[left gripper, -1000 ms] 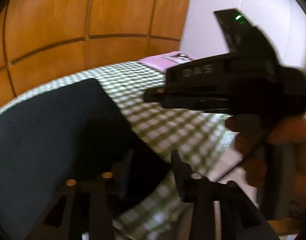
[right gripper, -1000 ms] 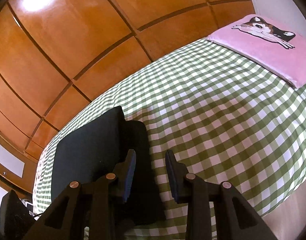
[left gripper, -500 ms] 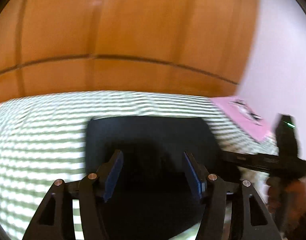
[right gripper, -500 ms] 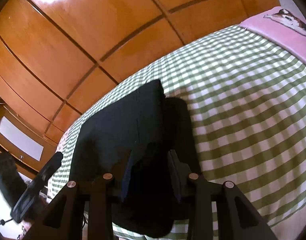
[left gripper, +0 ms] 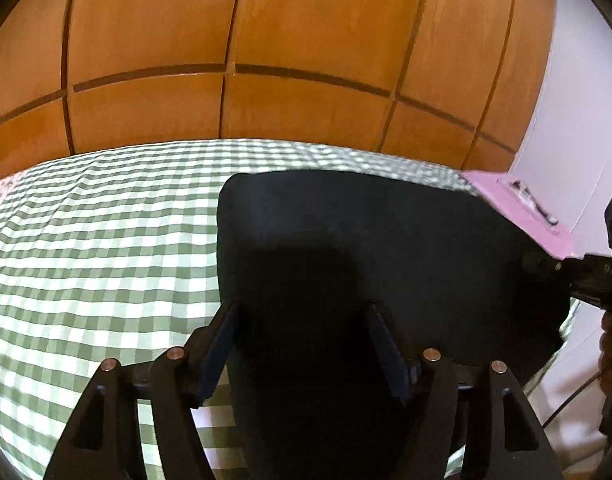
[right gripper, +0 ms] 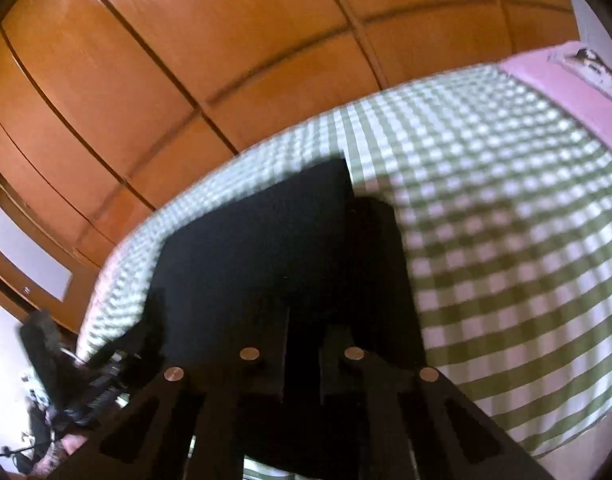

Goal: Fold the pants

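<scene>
The dark pants [left gripper: 346,240] lie folded near the bed's [left gripper: 86,240] edge. The left gripper [left gripper: 306,340] gapes wide; the right gripper [right gripper: 304,344] has now squeezed nearly closed above them.

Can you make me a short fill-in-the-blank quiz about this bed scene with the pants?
1. The pants lie on a bedspread checked green and ____.
2. The pillow near the wall is ____.
3. The left gripper has its jaws ____.
4. Behind the bed stand ____ wardrobe doors.

Missing words: white; pink; open; wooden

Home bedroom: checked bedspread [left gripper: 86,248], pink cat pillow [right gripper: 554,88], wooden wardrobe doors [left gripper: 306,40].
</scene>
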`<state>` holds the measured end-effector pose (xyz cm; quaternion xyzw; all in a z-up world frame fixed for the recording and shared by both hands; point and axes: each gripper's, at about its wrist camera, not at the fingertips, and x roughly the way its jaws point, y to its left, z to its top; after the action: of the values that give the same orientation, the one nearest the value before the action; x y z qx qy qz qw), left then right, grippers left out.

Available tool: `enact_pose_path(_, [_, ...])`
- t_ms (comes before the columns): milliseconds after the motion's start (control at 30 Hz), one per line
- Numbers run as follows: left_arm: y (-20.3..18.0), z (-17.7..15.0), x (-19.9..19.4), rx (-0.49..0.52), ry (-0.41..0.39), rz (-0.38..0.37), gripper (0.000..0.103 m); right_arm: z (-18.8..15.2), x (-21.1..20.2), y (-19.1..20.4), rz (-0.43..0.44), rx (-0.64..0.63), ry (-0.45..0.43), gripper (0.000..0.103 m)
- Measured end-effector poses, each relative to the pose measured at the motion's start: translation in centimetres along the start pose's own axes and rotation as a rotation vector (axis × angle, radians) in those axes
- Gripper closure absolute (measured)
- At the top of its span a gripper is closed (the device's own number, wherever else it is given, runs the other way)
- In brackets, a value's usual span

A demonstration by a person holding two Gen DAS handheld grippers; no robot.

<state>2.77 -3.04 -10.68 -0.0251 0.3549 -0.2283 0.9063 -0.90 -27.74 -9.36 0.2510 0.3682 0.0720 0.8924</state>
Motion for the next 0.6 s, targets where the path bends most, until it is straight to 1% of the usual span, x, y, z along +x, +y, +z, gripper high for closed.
enact_pose_path(67, [-0.7, 0.0, -0.3, 0.025, -0.022, -0.018, 0.037, 0.7, -1.4, 0.1, -0.012, -0.014, -0.023, 0.094])
enact_pose_path(133, [-1.9, -0.3, -0.2, 0.087, -0.025, 0.0, 0.036, 0.8, -1.5, -0.4, -0.063, -0.035, -0.013, 0.094])
enact_pose_path(167, [-2.6, -0.4, 0.4, 0.128, -0.014, 0.025, 0.034, 0.6, -1.1, -0.8, -0.082, -0.031, 0.0, 0.094])
enact_pose_path(200, [-3.1, -0.7, 0.9, 0.162, 0.002, 0.046, 0.03, -0.1, 0.2, -1.7, -0.111, -0.009, 0.043, 0.093])
enact_pose_path(233, [-3.6, -1.2, 1.6, 0.202, 0.025, 0.07, 0.029, -0.8, 1.5, -2.4, -0.126, 0.013, 0.087, 0.093])
enact_pose_path(267, [-3.7, -1.4, 1.8, 0.218, 0.023, 0.083, 0.028, -1.2, 2.1, -2.9, -0.126, 0.025, 0.102, 0.092])
enact_pose_path(333, [-3.3, -1.5, 1.6, 0.2, 0.015, 0.069, 0.028, -1.5, 2.0, -3.1, -0.111, 0.033, 0.06, 0.088])
enact_pose_path(367, [-3.0, -1.4, 1.6, 0.183, 0.021, 0.061, 0.027, -1.3, 1.9, -2.9, -0.113, 0.023, 0.064, 0.086])
enact_pose_path(433, [-2.4, -1.1, 1.5, 0.148, 0.04, 0.048, 0.027, -0.9, 1.3, -2.5, -0.134, -0.004, 0.052, 0.079])
enact_pose_path(467, [-2.3, -1.0, 1.4, 0.136, 0.047, 0.048, 0.027, -0.8, 0.9, -2.4, -0.151, -0.009, 0.04, 0.074])
enact_pose_path(533, [-2.4, -0.8, 0.8, 0.116, 0.062, 0.055, 0.027, -0.7, -0.2, -2.2, -0.202, -0.014, -0.002, 0.074])
enact_pose_path(600, [-2.5, -0.5, 0.5, 0.107, 0.072, 0.069, 0.027, -0.4, -1.3, -2.0, -0.219, -0.01, -0.047, 0.074])
